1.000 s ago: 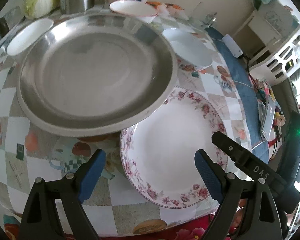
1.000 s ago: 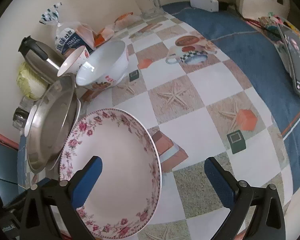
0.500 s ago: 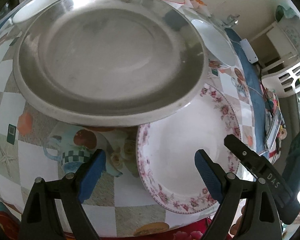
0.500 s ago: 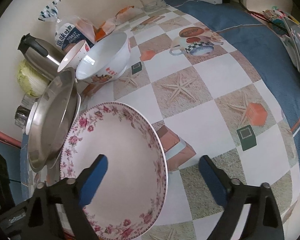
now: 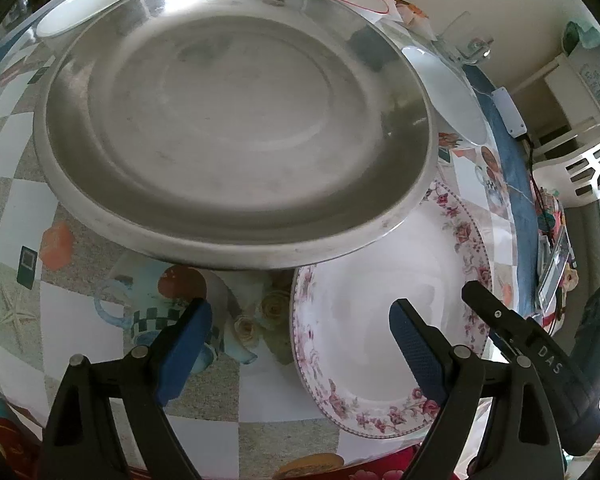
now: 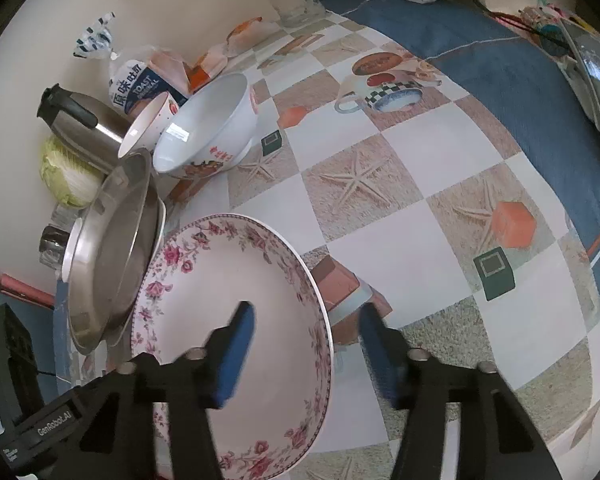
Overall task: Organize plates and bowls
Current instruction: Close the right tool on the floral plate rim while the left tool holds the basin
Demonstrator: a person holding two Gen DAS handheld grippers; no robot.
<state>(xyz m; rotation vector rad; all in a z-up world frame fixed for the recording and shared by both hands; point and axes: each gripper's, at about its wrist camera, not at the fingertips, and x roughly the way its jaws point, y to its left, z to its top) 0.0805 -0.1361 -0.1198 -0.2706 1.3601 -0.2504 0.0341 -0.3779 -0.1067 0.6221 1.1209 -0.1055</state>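
Two handheld grippers point steeply down at a table covered in a checked, printed oilcloth (image 6: 412,232). The right gripper (image 6: 306,350) straddles the near right rim of a floral-edged white plate (image 6: 228,300): its jaws are closing, one blue pad over the plate's inside, the other outside the rim, and they do not yet press on it. The left gripper (image 5: 300,344) hangs with its jaws wide apart and nothing between them, its right pad over the same floral plate (image 5: 380,308), its left pad over the bare cloth. A large steel plate (image 5: 236,120) lies just beyond, its edge overlapping the floral plate's far rim. Farther back stand a white bowl with red print (image 6: 208,128), a smaller cup-like bowl (image 6: 148,124) touching it, a steel kettle (image 6: 80,124), a cabbage (image 6: 66,178) and a bag of toast bread (image 6: 140,84)
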